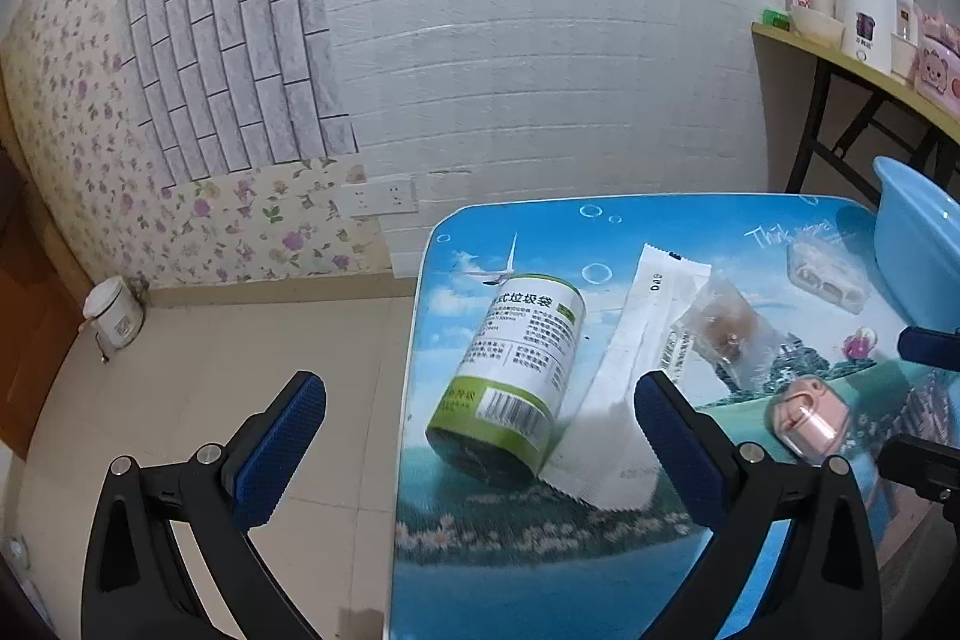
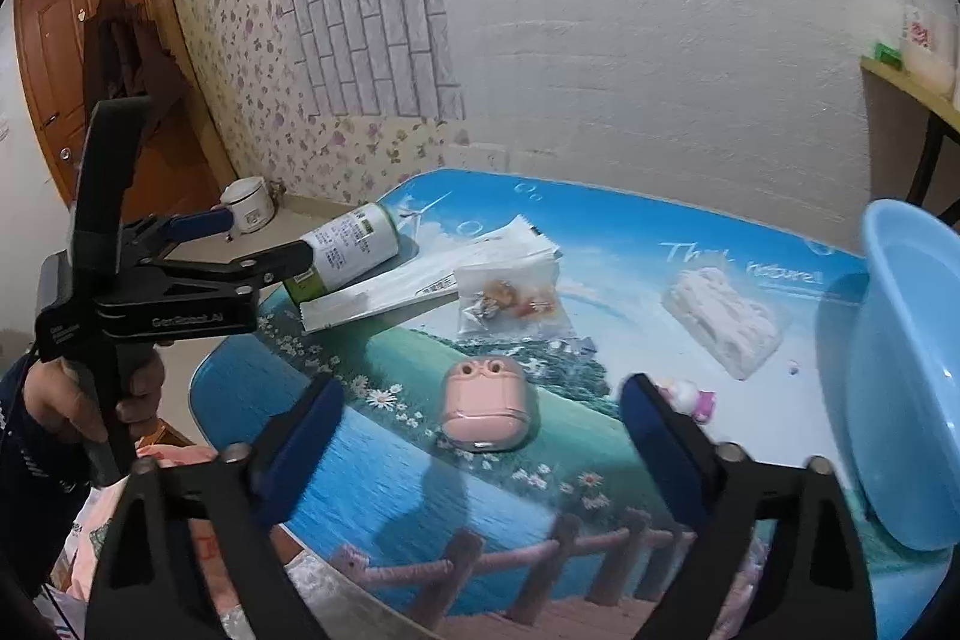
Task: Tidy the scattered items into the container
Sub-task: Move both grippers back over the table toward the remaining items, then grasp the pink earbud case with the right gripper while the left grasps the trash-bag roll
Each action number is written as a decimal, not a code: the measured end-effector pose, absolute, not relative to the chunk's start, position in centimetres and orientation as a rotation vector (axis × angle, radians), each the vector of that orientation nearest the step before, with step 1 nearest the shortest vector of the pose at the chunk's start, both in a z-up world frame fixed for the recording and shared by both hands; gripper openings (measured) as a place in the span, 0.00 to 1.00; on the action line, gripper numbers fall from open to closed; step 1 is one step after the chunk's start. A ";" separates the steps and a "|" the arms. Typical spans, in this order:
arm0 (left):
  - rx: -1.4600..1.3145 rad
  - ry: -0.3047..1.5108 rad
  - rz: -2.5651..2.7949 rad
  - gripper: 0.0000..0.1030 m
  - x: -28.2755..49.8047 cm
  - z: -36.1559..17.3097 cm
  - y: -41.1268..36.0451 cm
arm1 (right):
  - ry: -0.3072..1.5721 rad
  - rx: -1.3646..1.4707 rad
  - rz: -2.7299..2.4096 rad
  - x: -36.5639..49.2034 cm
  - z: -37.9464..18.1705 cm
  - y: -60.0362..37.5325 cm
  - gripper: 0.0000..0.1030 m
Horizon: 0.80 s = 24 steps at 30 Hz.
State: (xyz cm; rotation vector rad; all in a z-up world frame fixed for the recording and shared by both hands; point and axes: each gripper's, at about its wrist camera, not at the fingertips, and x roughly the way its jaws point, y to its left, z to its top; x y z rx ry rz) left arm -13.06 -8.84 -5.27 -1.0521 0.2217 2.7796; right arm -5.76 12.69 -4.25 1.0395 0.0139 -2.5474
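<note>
Basin (image 2: 900,370) is set at the table's right edge, with the roll canister (image 1: 510,376), pink case (image 2: 486,406) and packets scattered left of it. Both the left gripper (image 1: 480,460) and right gripper (image 2: 480,436) are spread, empty — the lying canister could be nudged and rolled off the near edge.

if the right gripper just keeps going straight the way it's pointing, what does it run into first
Most likely the pink case. It lies on the table centred between the open right gripper fingers, just ahead of the tips. Depth is hard to judge through the fisheye, so it could touch the tabletop first.
</note>
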 end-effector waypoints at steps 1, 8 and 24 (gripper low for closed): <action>-1.055 0.224 2.774 1.00 -13.3 -5.4 -8.9 | 0.012 1.050 -2.539 -6.1 -4.4 12.5 0.86; -1.087 0.250 2.731 1.00 -15.8 -6.6 -9.4 | 0.030 1.072 -2.527 -8.0 -5.1 11.2 0.86; -1.142 0.338 2.638 1.00 -18.5 -8.8 -8.3 | 0.024 1.162 -2.476 -10.3 -7.8 9.9 0.74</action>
